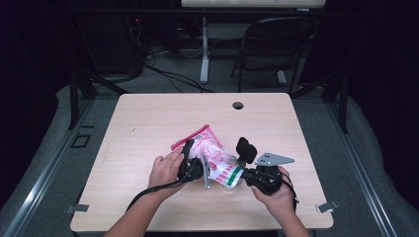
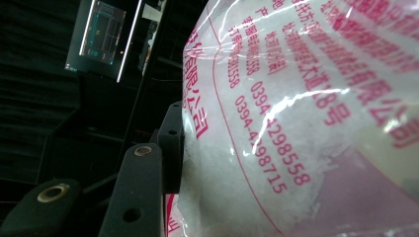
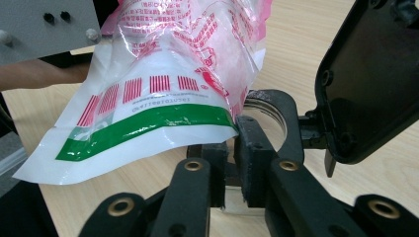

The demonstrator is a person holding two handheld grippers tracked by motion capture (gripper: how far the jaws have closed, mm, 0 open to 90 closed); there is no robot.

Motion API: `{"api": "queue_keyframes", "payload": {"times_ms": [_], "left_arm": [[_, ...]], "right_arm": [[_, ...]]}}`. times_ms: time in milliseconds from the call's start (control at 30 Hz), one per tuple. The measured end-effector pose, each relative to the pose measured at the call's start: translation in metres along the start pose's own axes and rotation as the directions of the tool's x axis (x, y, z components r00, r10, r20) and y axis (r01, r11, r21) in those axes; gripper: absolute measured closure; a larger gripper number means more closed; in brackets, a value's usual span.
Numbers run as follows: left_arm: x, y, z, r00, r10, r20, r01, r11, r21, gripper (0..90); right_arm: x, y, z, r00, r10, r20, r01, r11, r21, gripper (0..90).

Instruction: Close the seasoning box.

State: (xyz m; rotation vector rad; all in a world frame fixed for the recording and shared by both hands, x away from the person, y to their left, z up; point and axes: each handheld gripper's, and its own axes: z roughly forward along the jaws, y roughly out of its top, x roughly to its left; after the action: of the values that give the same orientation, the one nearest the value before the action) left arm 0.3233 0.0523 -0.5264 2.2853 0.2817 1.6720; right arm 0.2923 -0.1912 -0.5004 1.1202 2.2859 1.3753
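Pale wooden table [image 1: 148, 123] stands in a dark room, with a folding chair [image 1: 276, 44] behind it. Near the front edge, a printed plastic bag [image 1: 215, 158] with red writing and a green stripe is lifted between both hands. Left gripper [image 1: 190, 165] is clamped on the bag's upper part; its pad [image 2: 170, 143] presses into the white filling. Right gripper [image 1: 245, 170] sits at the bag's striped bottom corner [image 3: 217, 121], jaws slightly parted; the corner seems to lie just at the pads, not pinched.
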Motion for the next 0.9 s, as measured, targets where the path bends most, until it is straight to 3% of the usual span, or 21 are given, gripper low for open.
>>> {"api": "queue_keyframes", "payload": {"times_ms": [333,900], "left_arm": [[0.0001,0.0024,0.0004,0.9998,0.02,-0.003,-0.02,0.9998,0.006,59.7],[-0.0011,0.0041,0.0008,0.999,0.044,-0.01,-0.044,0.9989,0.012,59.9]], "right_arm": [[0.0041,0.0012,-0.0005,0.9988,-0.043,0.021,0.043,0.999,-0.009,74.2],[0.0072,0.002,-0.0017,0.998,-0.06,0.021,0.06,0.998,-0.014,78.5]]}}
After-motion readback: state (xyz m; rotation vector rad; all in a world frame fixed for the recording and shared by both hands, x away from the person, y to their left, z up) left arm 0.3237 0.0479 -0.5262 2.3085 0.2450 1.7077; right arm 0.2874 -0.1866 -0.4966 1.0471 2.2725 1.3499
